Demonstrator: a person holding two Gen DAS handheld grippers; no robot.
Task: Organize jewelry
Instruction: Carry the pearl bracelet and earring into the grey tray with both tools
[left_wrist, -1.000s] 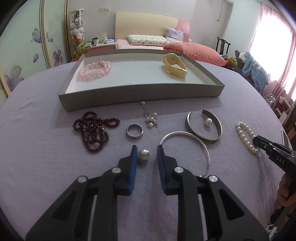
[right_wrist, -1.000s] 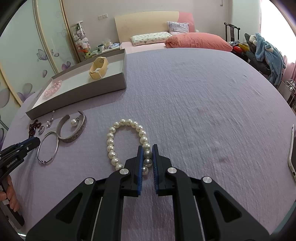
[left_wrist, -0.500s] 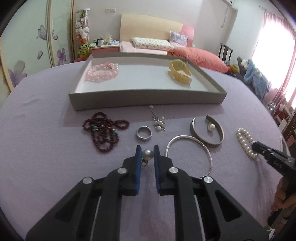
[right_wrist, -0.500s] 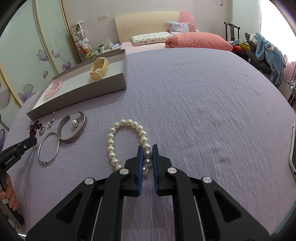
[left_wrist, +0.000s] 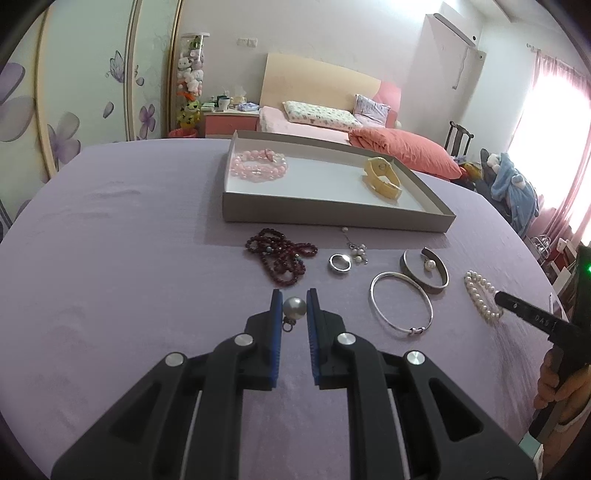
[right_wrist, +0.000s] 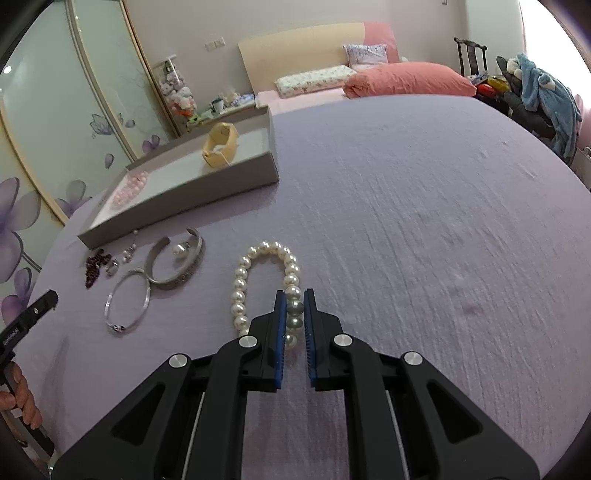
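My left gripper (left_wrist: 294, 303) is shut on a grey pearl earring (left_wrist: 294, 308) and holds it above the purple cloth. My right gripper (right_wrist: 294, 304) is shut on the white pearl bracelet (right_wrist: 242, 280), which hangs stretched from the jaws; it also shows in the left wrist view (left_wrist: 480, 295). A grey tray (left_wrist: 325, 212) holds a pink bead bracelet (left_wrist: 258, 168) and a yellow watch (left_wrist: 384, 179). In front of the tray lie a dark red bead strand (left_wrist: 280, 256), a silver ring (left_wrist: 340, 263), a pearl charm (left_wrist: 357, 251), a thin silver bangle (left_wrist: 400, 304) and a wide silver cuff (left_wrist: 424, 269) with a pearl earring inside.
The round table wears a purple cloth (right_wrist: 424, 221). A bed with pink pillows (left_wrist: 402, 147) stands behind it. A chair with a blue garment (right_wrist: 543, 96) stands at the right. A mirrored wardrobe (left_wrist: 74, 92) is at the left.
My left gripper closed on the grey pearl earring, lifted it and moved left and back from the jewelry. My right gripper pulled the pearl bracelet up, narrowing its loop.
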